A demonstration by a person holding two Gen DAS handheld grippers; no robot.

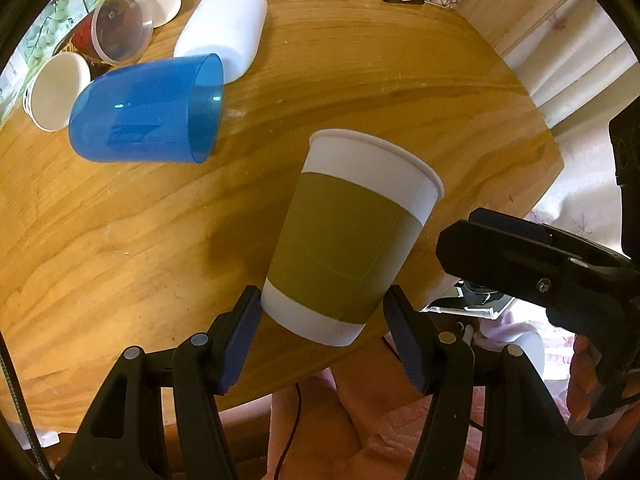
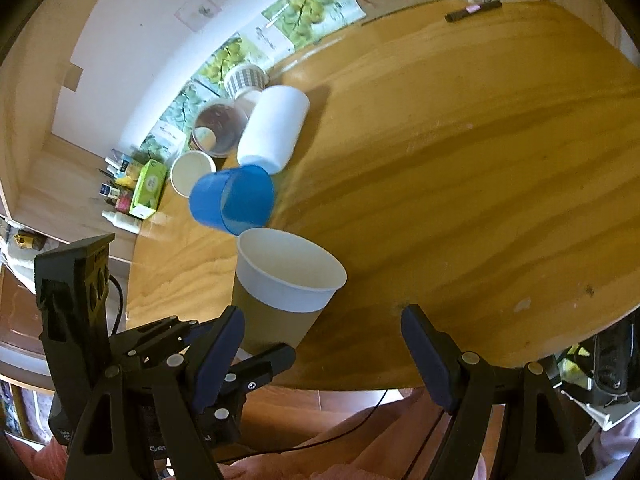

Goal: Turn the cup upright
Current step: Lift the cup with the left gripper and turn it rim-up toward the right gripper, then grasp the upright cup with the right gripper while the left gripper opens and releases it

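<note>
Between left gripper (image 1: 322, 334) blue pads, base pinched | paper cup (image 1: 348, 236): white, matte olive sleeve, tapered; mouth toward 1 o'clock, axis tilted | right gripper (image 2: 322, 354) spread, nothing held | glossy wooden table (image 1: 400, 92) | translucent blue tumbler (image 1: 148, 110) on its side, 10 o'clock

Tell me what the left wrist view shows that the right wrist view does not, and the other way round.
Only the left wrist view shows the paper cup's white base between the left gripper's fingers, and a hand.

Only the right wrist view shows the cup's empty inside, the right gripper open with nothing between its fingers, and a green box.

Both show the blue cup on its side, the white bottle and the wooden table.
</note>
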